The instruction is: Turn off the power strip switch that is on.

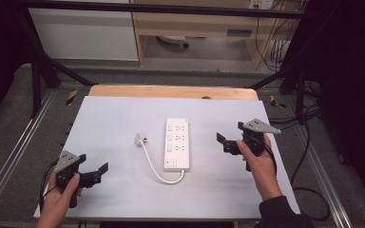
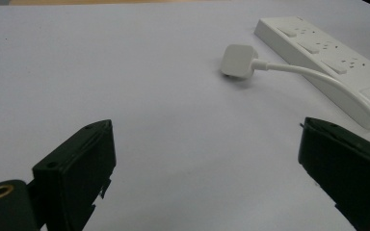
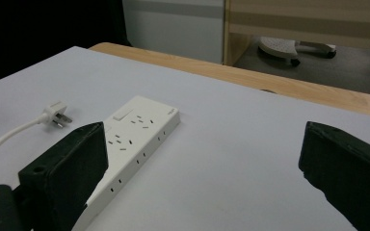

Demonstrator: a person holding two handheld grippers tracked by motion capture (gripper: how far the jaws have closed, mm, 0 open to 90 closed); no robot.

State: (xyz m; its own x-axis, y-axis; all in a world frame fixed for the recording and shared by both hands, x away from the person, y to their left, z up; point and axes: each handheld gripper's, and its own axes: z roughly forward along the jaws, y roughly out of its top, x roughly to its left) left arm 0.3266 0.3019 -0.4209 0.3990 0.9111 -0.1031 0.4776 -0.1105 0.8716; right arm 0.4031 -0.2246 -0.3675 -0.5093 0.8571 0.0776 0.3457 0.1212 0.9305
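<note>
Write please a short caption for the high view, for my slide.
Two hand-held grippers, left and right, both open, flank a white power strip and its loose plug on the table.

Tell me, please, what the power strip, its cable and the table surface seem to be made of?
The power strip looks like hard white plastic: smooth moulded faces, a faint sheen. Its cable seems to have a flexible white rubber or PVC sheath, since it lies in a soft curve up to the plug. The table top looks like a matte pale sheet, perhaps laminate or a mat; a light wooden edge shows at the far side.
</note>
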